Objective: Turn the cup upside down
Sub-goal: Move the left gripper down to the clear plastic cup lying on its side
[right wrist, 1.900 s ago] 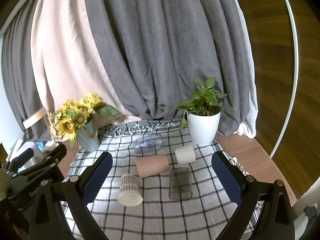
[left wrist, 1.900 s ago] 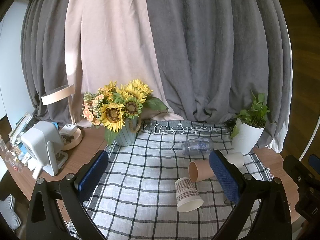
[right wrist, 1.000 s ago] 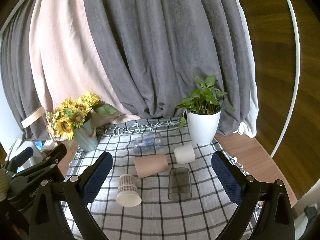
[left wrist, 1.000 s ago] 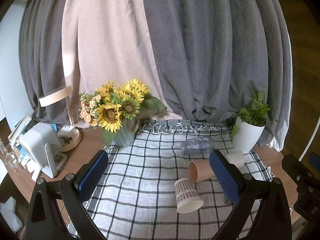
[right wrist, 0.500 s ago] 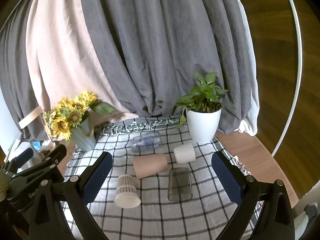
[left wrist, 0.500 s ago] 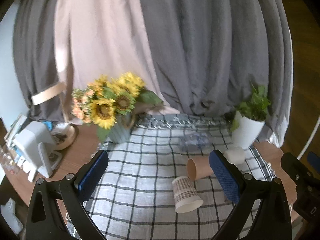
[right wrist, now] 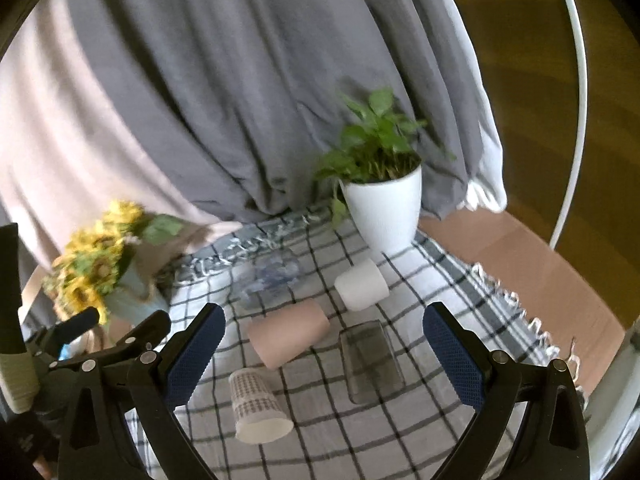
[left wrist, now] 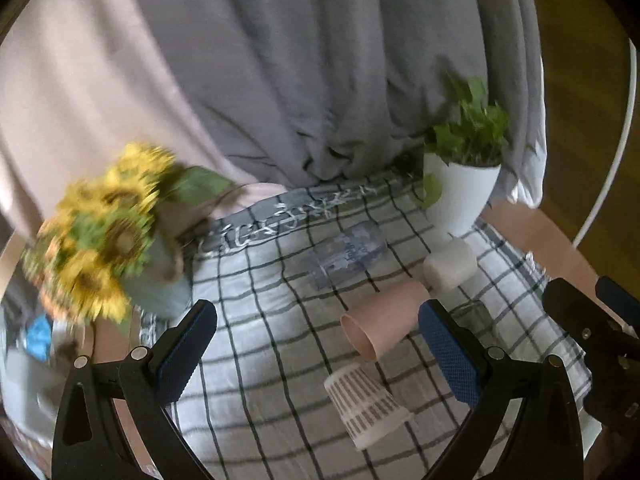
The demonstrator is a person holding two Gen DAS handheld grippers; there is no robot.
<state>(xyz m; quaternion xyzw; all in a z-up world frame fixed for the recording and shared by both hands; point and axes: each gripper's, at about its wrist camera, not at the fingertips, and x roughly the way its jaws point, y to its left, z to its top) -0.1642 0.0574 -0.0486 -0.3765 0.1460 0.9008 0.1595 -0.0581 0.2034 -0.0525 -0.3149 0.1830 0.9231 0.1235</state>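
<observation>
Checked cloth [right wrist: 440,280] covers the worktop, five cups lying on their sides mid-cloth. Both hand-held grippers, left [left wrist: 316,354] and right [right wrist: 324,354], gape wide, holding nothing. Patterned paper cup [right wrist: 256,404] sits at 6 o'clock (flimsy, probably); squeezing could crush or roll it.

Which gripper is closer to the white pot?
Probably the right. The white pot sits ahead of the right gripper, slightly right. From the left gripper the pot lies far off to the right.
</observation>
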